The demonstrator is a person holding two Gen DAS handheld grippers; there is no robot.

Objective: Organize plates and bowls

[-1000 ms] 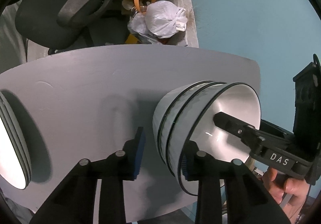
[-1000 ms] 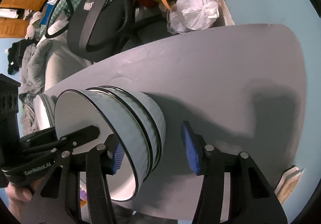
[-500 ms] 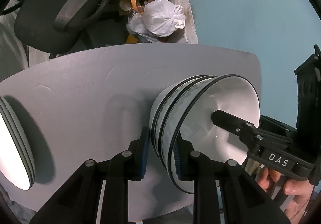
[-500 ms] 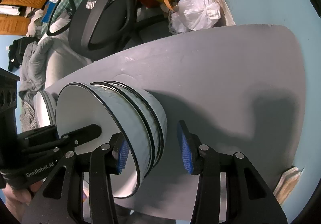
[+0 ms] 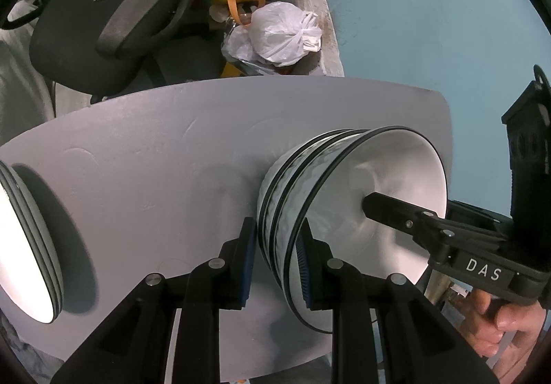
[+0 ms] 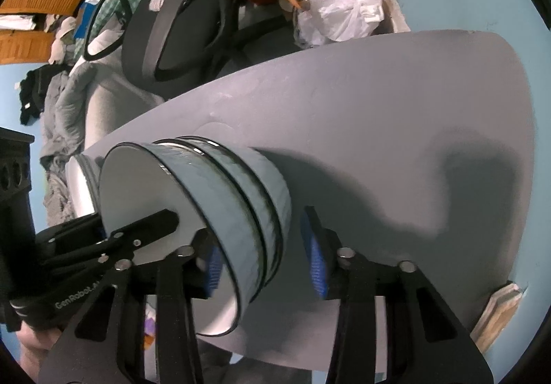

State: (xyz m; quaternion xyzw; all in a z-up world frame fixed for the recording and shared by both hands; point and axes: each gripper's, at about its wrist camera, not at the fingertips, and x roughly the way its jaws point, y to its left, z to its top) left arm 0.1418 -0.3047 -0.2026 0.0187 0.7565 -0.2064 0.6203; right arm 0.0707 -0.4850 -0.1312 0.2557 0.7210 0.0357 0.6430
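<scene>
- Jaws of your left gripper (image 5: 275,263) pinch the near wall of the bowl stack (image 5: 310,191), one blue pad outside, the other inside the top bowl's rim
- Your right gripper (image 6: 265,258) straddles the opposite wall of the same stack (image 6: 241,191); its jaws are closing, the outer pad showing a gap to the bowls
- You have three nested bowls with dark rims standing on the grey table (image 5: 155,160), close to its near edge
- Your plate stack (image 5: 24,246) sits on the table well apart, at the left edge of the left wrist view
- Beyond the table you see an office chair (image 5: 103,22) and a knotted white plastic bag (image 5: 282,33) against the blue wall
</scene>
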